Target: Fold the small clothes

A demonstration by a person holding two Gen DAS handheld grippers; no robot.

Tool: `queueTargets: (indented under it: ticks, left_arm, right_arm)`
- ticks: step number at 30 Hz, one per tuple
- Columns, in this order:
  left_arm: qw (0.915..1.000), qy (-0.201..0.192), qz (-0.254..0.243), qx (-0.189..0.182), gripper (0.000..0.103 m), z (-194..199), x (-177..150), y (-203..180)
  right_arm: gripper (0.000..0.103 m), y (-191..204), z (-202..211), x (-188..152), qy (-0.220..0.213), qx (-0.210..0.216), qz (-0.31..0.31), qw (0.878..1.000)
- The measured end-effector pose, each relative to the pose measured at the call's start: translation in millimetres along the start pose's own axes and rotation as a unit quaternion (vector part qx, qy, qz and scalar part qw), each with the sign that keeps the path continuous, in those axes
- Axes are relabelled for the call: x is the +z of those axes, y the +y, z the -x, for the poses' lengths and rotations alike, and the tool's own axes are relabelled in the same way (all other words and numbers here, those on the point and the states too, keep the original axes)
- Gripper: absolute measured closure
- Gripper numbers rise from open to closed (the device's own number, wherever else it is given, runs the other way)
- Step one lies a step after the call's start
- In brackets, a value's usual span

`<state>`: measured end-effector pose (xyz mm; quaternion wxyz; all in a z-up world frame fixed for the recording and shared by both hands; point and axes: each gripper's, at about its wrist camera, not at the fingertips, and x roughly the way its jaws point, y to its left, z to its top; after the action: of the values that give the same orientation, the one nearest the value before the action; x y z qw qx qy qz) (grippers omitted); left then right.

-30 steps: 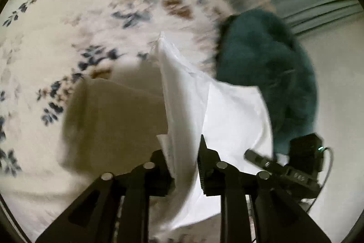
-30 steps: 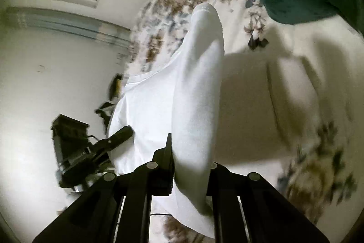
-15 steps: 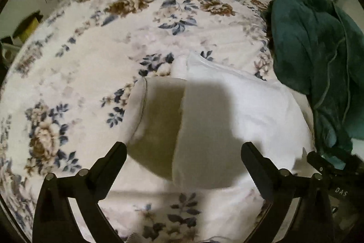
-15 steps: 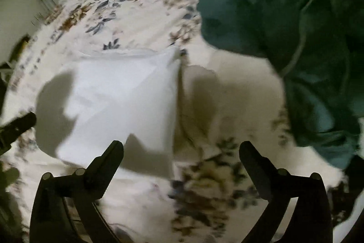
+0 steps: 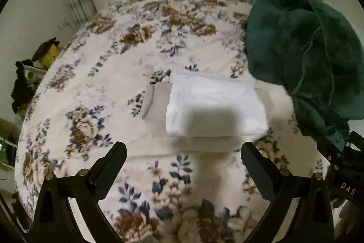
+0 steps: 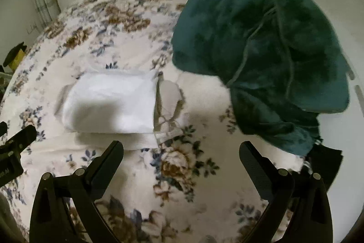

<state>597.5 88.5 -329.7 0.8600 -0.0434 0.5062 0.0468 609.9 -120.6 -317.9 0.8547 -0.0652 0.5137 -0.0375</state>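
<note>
Both hand-held grippers, left [image 5: 183, 157] & right [image 6: 180, 156], now wide open w/ nothing held, have let go of the white garment [image 5: 216, 106], which a sec ago hung pinched btwn them (now folded flat on the bed [image 5: 95, 83] beside the green blanket [image 5: 302, 56]), so this fold looks done.

Folded white cloth garment [image 5: 216, 106], smooth, matt weave, lying on a beige fabric piece [image 5: 159, 104] with a stitched edge. Floral cream bedspread [image 5: 109, 88], soft napped fleece; dark green plush blanket [image 5: 302, 56], deep fuzzy pile, corded seam. Black matt plastic gripper fingers [image 6: 107, 165] with dull metal rivets.
</note>
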Motion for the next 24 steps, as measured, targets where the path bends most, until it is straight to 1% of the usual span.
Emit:
queueTargets:
  ticks: [3, 4, 5, 7, 12, 16, 20, 22, 24]
  left_arm:
    - [0.9997, -0.023, -0.007, 0.0, 0.0, 56, -11, -9]
    - [0.9996, -0.027, -0.007, 0.001, 0.0, 67, -13, -11]
    - [0.9993, -0.036, -0.007, -0.003, 0.0, 91, -18, -14]
    - [0.9989, -0.047, -0.008, -0.002, 0.0, 118, -25, -18]
    - [0.9961, -0.087, -0.011, -0.009, 0.0, 205, -44, -29]
    - [0.9937, -0.111, -0.014, -0.008, 0.0, 260, -62, -30]
    - [0.9919, -0.127, -0.008, -0.006, 0.0, 299, -81, -29]
    - [0.9914, -0.131, -0.006, -0.003, 0.0, 314, -89, -29]
    - [0.991, -0.134, -0.001, -0.008, 0.0, 329, -96, -28]
  right_arm:
    - [0.0, -12, 53, -10, -0.02, 0.002, -0.006, 1.0]
    - [0.0, -16, 72, -13, -0.027, 0.002, -0.008, 1.0]
    - [0.0, -21, 94, -18, -0.037, 0.001, -0.011, 0.999]
    - [0.0, -28, 131, -26, -0.05, 0.003, -0.012, 0.999]
    - [0.0, -49, 233, -53, -0.098, -0.002, -0.011, 0.995]
    - [0.0, -66, 308, -73, -0.135, -0.001, -0.017, 0.991]
    - [0.0, -76, 373, -94, -0.167, 0.006, -0.01, 0.986]
    - [0.0, -80, 400, -104, -0.18, 0.01, -0.007, 0.984]
    - [0.0, -83, 419, -111, -0.185, 0.016, -0.008, 0.983]
